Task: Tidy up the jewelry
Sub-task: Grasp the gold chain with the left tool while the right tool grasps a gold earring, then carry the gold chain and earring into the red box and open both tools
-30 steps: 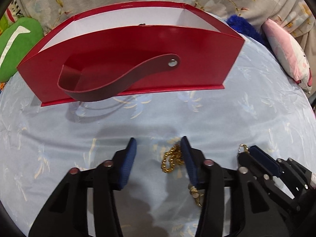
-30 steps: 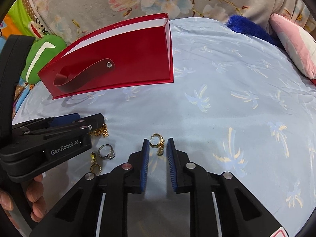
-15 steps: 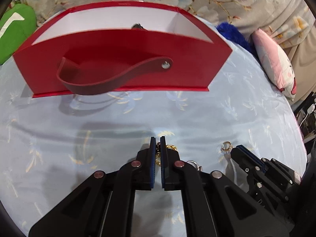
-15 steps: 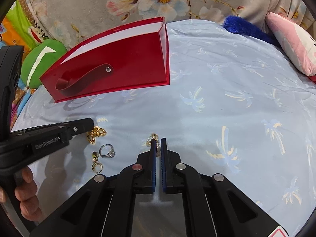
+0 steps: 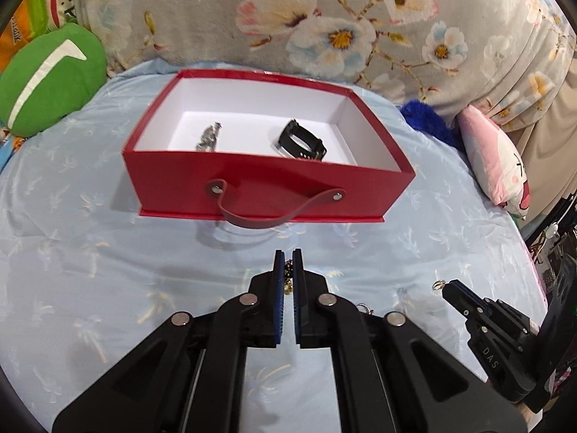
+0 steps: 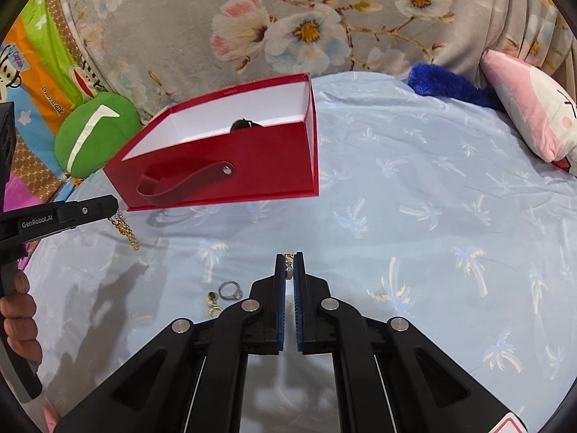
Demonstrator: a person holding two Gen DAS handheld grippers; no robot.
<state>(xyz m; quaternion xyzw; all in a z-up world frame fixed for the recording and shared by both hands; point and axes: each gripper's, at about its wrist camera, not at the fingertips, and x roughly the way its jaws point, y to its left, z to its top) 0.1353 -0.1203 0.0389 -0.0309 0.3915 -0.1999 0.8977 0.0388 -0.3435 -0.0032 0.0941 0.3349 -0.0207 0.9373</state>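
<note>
Underneath everything: a pale blue bedsheet printed with palm trees (image 5: 90, 252), spread over a bed, with a grey floral-print fabric (image 5: 324, 18) rising behind it. Round green plush cushion (image 5: 47, 79) at the far left, pink and white plush pillow (image 5: 494, 166) at the far right, blue furry item (image 6: 447, 84) beside it.

Open red cardboard box with white lining and a red strap handle (image 5: 267, 184) — stands on the sheet. Left wrist view looks down into it: a black wristwatch (image 5: 301, 140) and a silver bracelet-like piece (image 5: 209, 137) lie on its floor, apart. Right wrist view shows only the top of the watch above the box wall, but adds a silver ring (image 6: 230, 290) and a small gold earring (image 6: 212, 305) lying close together on the sheet.

Left tongs (image 5: 287, 263) — nearly closed, pinching a gold bead chain (image 6: 126, 231) that dangles above the sheet, near the box front. Right tongs (image 6: 289, 265) — nearly closed on a small gold hoop earring (image 6: 288, 263), clear of the box.
</note>
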